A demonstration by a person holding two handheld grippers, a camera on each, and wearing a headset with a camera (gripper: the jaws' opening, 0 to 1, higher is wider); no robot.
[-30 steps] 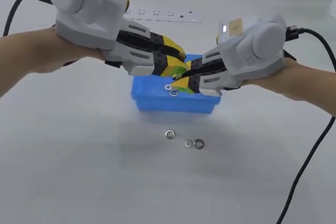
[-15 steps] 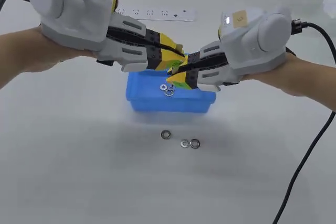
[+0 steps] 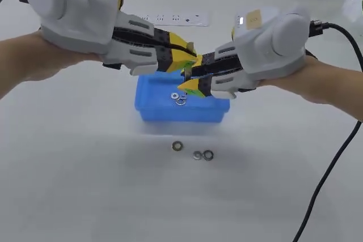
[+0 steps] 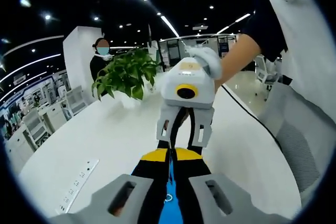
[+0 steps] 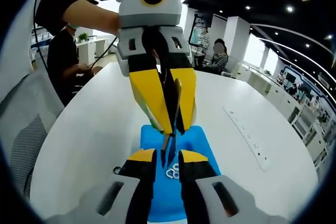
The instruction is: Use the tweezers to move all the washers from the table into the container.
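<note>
Tweezers (image 5: 167, 148) sit clamped between the yellow jaws of the left hand-held gripper (image 3: 193, 59), thin, dark and metallic, their long axis running down with the tips aimed at the blue container (image 3: 181, 111) right below. Those tips dip into the narrow gap between the jaws of the right hand-held gripper (image 3: 186, 80), and I cannot tell whether it pinches them or just brackets them. A few washers (image 3: 179, 98) lie in the container, while three more (image 3: 197, 155) wait on the white table (image 3: 85, 185) just in front of it.
</note>
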